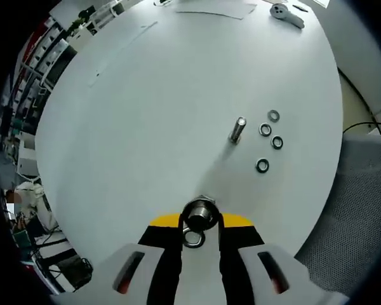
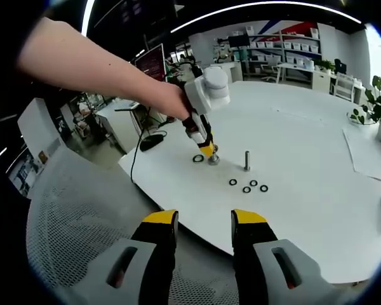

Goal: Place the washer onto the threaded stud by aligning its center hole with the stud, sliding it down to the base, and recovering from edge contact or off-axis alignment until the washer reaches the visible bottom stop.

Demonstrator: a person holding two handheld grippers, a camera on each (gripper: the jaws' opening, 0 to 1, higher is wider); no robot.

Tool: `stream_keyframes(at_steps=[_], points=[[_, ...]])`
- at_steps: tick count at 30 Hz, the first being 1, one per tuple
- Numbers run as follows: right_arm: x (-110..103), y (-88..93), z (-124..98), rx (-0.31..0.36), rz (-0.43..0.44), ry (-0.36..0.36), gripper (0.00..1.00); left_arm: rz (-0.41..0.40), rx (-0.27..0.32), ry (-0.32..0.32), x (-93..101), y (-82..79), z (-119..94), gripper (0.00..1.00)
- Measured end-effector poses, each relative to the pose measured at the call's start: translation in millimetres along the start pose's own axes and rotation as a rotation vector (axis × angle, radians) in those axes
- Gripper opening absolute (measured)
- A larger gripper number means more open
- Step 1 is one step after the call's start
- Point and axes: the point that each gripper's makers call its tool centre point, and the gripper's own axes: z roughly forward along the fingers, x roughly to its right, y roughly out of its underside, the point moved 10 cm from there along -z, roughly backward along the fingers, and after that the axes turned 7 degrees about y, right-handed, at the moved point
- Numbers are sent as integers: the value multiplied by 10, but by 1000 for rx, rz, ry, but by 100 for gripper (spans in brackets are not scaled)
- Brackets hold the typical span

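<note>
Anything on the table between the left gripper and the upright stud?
Nothing visible. The left gripper is at a bolt and one washer; bare table runs to the stud, four washers beside it.

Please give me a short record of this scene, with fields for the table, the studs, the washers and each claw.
table: white, round
tall stud: upright, no washer on it
loose washers: four, lying flat beside the tall stud
short metal piece: upright, between the left claw's tips
single washer: flat on the table, beside the short metal piece
left claw: held by a hand, tips down at the short metal piece; grip unclear
right claw: open, empty, back from the table edge
</note>
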Motion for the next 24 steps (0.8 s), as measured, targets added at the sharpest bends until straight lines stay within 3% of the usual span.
stream_keyframes(at_steps=[3, 6, 14, 21, 24], points=[[11, 1, -1, -1, 3, 3, 36, -13, -9, 5, -128, 0, 151, 19], [24, 1, -8, -1, 5, 4, 35, -10, -17, 6, 35, -4, 119, 19], [19, 0, -1, -12, 0, -2, 35, -3, -31, 8, -81, -4, 291, 19], [12, 4, 4, -15, -3, -6, 35, -47, -8, 39, -23, -26, 268, 21], [13, 4, 5, -15, -3, -6, 35, -43, 7, 21, -110, 58, 307, 22]])
